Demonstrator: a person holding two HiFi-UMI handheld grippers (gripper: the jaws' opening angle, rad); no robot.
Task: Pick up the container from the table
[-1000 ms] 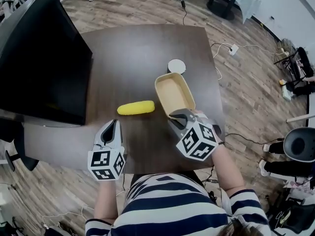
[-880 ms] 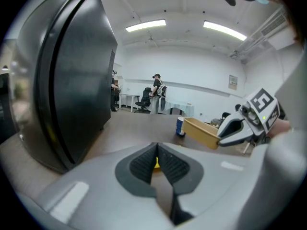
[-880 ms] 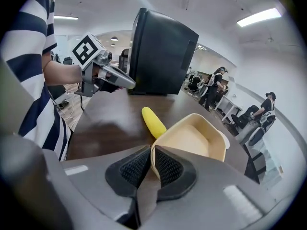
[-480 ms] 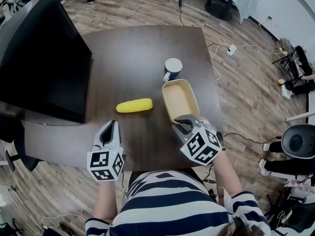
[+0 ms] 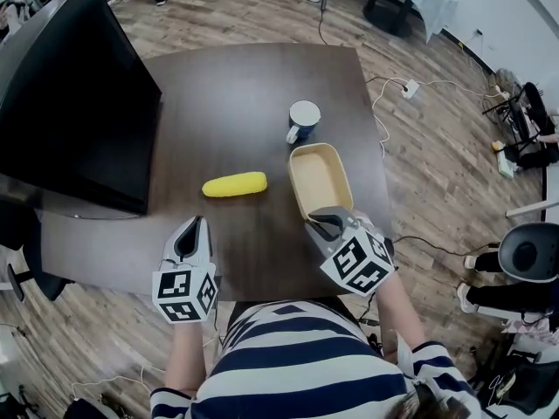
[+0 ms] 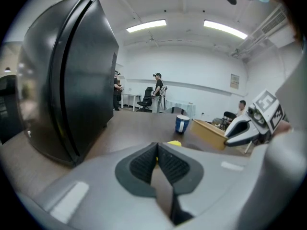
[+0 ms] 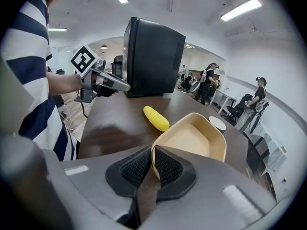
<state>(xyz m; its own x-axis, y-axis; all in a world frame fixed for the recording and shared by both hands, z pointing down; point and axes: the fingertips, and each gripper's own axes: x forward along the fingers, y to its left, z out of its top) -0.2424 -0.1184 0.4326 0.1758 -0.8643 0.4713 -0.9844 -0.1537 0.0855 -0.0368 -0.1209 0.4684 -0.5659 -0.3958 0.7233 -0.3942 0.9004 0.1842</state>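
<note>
The container (image 5: 320,178) is pinched at its near rim by the right hand-held gripper (image 5: 325,225), centre-right over the table (image 5: 227,85). A mug (image 5: 303,120) is parked just above, a yellow cob (image 5: 234,184) left. The left hand-held gripper (image 5: 189,236) is shut, empty.

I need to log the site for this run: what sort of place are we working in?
Probably an open office or lab workspace. A large black monitor stands by the dark table, an office chair and a power strip with cables sit on the floor, and strip lights run overhead.
</note>
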